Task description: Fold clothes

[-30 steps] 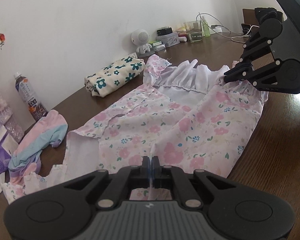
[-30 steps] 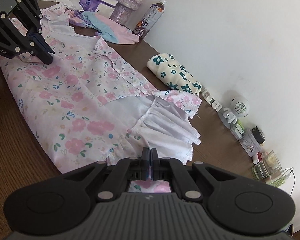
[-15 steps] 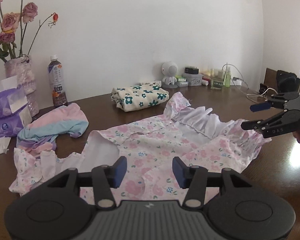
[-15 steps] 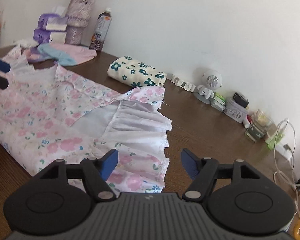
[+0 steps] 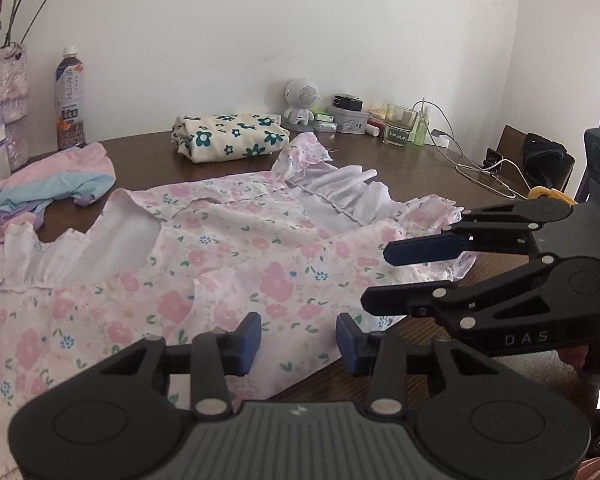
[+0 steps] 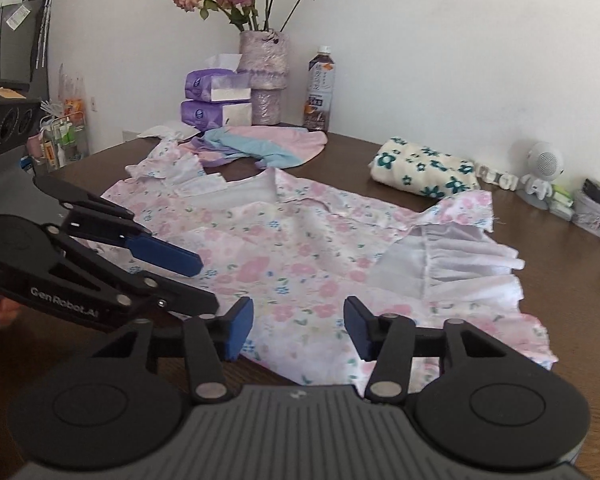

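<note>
A pink floral dress [image 5: 240, 264] [image 6: 300, 252] lies spread flat on the brown table [image 5: 432, 176], part of its white lining [image 5: 340, 192] turned up at the frilled end. In the left wrist view my left gripper [image 5: 298, 340] hovers open over the dress's near edge, holding nothing. My right gripper [image 5: 374, 276] comes in from the right, also open, just above the same edge. The right wrist view has my right gripper [image 6: 298, 326] open over the cloth and the left gripper [image 6: 206, 284] close beside it on the left.
A folded cream cloth with teal flowers [image 5: 228, 140] and a crumpled pink and blue garment [image 5: 56, 184] lie behind the dress. Along the wall stand a bottle [image 6: 320, 92], a vase of roses [image 6: 264, 76], tissue packs [image 6: 216, 100], a small robot figure [image 5: 300, 100], jars and cables [image 5: 472, 168].
Both grippers were shut on the dress's edges a second ago. They have let go, opened, and drawn close together over the near edge. The dress now lies flat.
</note>
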`<state>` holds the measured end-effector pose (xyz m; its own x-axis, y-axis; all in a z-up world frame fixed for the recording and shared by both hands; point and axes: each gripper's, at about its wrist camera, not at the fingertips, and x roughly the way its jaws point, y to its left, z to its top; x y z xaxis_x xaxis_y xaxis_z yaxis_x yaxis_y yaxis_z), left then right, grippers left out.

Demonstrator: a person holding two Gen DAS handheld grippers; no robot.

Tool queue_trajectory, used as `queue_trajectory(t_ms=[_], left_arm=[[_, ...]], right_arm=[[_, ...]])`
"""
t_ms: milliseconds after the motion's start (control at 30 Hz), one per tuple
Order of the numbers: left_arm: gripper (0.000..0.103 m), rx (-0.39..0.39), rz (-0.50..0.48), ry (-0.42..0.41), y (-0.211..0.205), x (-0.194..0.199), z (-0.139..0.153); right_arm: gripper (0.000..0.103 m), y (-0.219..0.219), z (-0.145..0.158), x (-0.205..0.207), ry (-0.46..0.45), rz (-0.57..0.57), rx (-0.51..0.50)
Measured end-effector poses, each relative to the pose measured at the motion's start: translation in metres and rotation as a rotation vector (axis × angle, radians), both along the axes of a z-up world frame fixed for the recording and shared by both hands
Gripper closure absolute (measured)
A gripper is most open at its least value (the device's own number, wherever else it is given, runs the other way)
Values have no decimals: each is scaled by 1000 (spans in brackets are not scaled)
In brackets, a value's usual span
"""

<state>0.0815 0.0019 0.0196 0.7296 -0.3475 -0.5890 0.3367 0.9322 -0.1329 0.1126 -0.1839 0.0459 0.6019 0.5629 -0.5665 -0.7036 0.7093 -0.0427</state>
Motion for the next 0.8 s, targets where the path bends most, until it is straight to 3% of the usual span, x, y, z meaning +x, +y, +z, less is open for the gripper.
queue_trajectory(t_ms=[400, 800], left_arm=[[64, -44, 55, 13, 17, -3, -6], [63, -54, 69, 13, 22, -5, -8]], right_arm=[[57, 21, -19, -6, 82, 0, 17], [57, 14, -25, -5, 74, -40, -5]])
